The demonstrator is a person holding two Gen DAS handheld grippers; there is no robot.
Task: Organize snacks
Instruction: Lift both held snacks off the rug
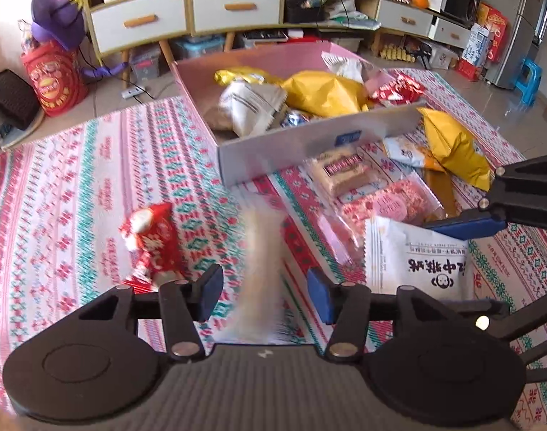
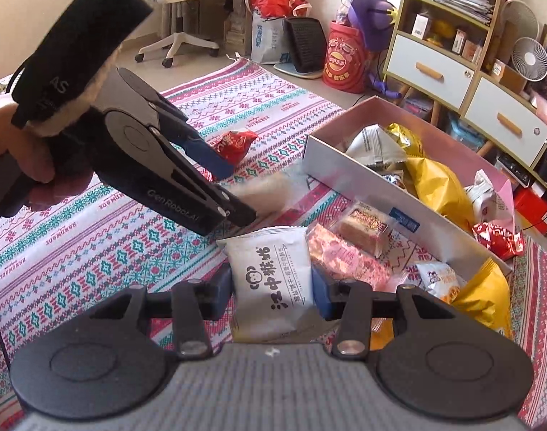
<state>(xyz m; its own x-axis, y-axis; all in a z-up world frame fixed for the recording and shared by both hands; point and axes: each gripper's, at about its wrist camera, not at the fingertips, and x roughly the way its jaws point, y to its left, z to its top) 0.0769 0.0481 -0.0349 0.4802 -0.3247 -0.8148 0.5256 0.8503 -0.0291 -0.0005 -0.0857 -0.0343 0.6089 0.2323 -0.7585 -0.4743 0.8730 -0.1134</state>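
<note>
A pink-and-white cardboard box (image 1: 273, 147) (image 2: 349, 176) holds several snack packets. My left gripper (image 1: 264, 296) (image 2: 234, 194) is open, with a blurred beige cake packet (image 1: 262, 273) (image 2: 262, 192) between its pads; it looks loose and in motion. My right gripper (image 2: 273, 294) (image 1: 463, 224) has its pads on both sides of a white biscuit packet (image 2: 273, 280) (image 1: 420, 258) that lies on the cloth. A red candy packet (image 1: 149, 240) (image 2: 235, 142) lies to the left. A nougat bar (image 1: 345, 172) (image 2: 366, 224), a pink packet (image 1: 384, 204) (image 2: 345, 258) and a yellow bag (image 1: 453, 147) (image 2: 485, 294) lie beside the box.
A patterned red, pink and teal cloth (image 1: 76, 186) covers the floor. Cabinets with drawers (image 1: 140, 21) stand behind the box, with a red bag (image 1: 54, 79), a purple plush toy (image 1: 58, 14) and an office chair (image 2: 183, 18) around the cloth's edge.
</note>
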